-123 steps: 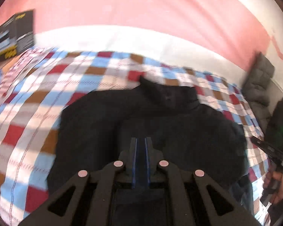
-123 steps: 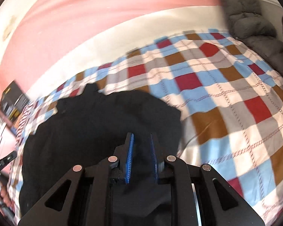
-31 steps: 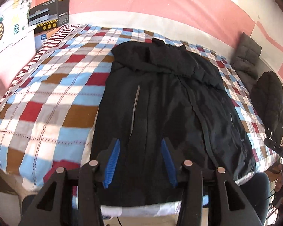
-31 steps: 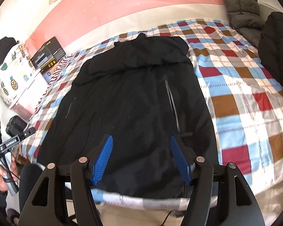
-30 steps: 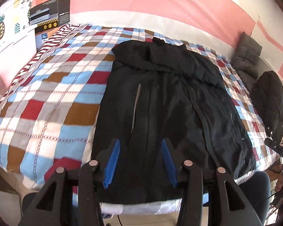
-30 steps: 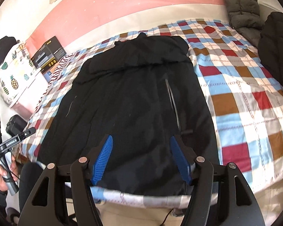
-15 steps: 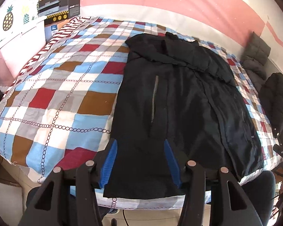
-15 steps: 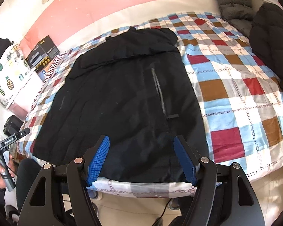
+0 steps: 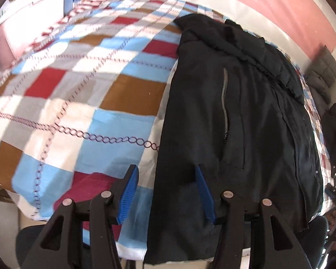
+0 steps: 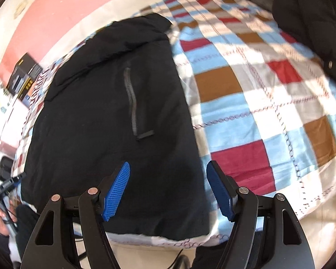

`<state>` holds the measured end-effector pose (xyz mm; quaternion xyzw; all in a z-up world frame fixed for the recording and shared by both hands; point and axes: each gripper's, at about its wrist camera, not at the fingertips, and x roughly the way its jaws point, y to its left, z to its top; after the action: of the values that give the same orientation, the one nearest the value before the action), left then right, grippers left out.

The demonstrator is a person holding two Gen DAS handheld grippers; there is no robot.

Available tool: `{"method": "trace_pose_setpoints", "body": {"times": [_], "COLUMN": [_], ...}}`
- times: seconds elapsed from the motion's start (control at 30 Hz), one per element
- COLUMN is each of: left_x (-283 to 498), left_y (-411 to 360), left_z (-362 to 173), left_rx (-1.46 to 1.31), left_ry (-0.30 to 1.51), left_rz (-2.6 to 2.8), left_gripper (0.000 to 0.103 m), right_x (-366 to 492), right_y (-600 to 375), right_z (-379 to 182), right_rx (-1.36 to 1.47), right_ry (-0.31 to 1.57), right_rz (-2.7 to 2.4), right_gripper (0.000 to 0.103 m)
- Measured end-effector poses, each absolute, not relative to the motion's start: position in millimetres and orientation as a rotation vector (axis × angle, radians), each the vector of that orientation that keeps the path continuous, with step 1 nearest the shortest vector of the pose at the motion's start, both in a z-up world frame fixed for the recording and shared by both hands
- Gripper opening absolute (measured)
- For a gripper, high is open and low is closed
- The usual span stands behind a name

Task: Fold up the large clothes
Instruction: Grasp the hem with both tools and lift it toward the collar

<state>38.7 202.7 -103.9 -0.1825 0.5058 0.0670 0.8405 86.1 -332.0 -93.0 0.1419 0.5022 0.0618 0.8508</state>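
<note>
here the black coat (image 9: 246, 116) lies flat on the checked bed (image 9: 82, 94), front up, collar end toward the far wall and hem at the near edge, where it just overhangs the bedding. laid out long and smooth like this, with the sleeves seemingly tucked in already, it looks ready for a fold that carries the hem up toward the collar; that is a judgement from its lie, not something shown.

the left gripper (image 9: 165, 180) hangs over the coat's near left corner, one of its fingers (image 9: 130, 186) above the bedspread and the other above the cloth, so the side edge runs between them. they stand apart and press on nothing, and have just been opening wider. the right gripper (image 10: 168, 179) mirrors this at the near right corner in its own view, where the coat (image 10: 114, 116) shows its pocket zip; its fingers (image 10: 117, 186) are spread wide with the coat's right edge between them, untouched, after opening a little more. straddling both corners suits a two-handed lift of the hem.

farther out, another dark jacket (image 10: 309, 22) rests on the bed's right side, apart from the coat. a dark box (image 10: 25, 76) stands by the wall on the left; what it holds cannot be told. no basket or bin shows. the left hand (image 10: 0, 219) gripping its handle is at the right view's lower left edge.
</note>
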Motion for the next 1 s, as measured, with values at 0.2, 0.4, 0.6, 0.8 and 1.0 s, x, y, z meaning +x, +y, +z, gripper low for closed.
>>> {"method": "trace_pose_setpoints", "body": {"times": [0.2,0.4,0.6,0.8,1.0], "left_x": [40,21,18,18,8], "left_y": [196,179,181,177,184], "left_z": [-118,-115,-120,-108,-67], "left_rx": [-0.469,-0.454,-0.472,-0.416,-0.439], "left_ry": [1.085,1.093,1.115,1.115,1.033], "left_rz": [0.087,0.023,0.005,0.002,-0.045], "left_gripper": [0.063,0.063,0.062,0.018,0.015], "right_x": [95,80,86,95,83], "right_y": [-341,-336,-347,-339,-343], "right_z": [-126,-126,-135,-132,-93], "right_rx": [0.455,0.507,0.569,0.572,0.624], "right_ry": [1.175,1.214,1.224,1.245,1.151], "right_rz": [0.174,0.234,0.218,0.254,0.314], "right_gripper": [0.071,0.073,0.073,0.033,0.025]}}
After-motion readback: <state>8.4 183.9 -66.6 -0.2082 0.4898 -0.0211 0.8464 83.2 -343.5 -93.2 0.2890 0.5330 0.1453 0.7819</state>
